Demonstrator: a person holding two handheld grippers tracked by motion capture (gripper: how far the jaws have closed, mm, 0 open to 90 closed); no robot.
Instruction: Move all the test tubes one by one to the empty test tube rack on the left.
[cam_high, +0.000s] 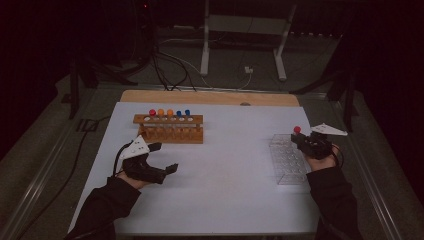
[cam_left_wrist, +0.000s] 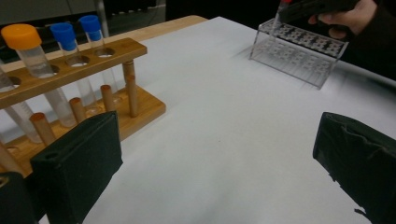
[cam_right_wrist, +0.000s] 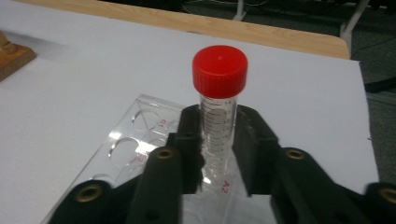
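- My right gripper (cam_right_wrist: 218, 140) is clamped on the red-capped tube (cam_right_wrist: 218, 107), both pads pressing its clear wall just below the cap.
- The tube stands upright in a corner hole of the clear plastic rack (cam_right_wrist: 135, 135), at the table's right side.
- My left gripper (cam_high: 159, 159) rests on the white table sheet (cam_high: 225, 165) with its jaws wide apart and nothing between them, just in front of the wooden rack (cam_high: 169, 134).
- That wooden rack holds tubes with red, orange and blue caps.
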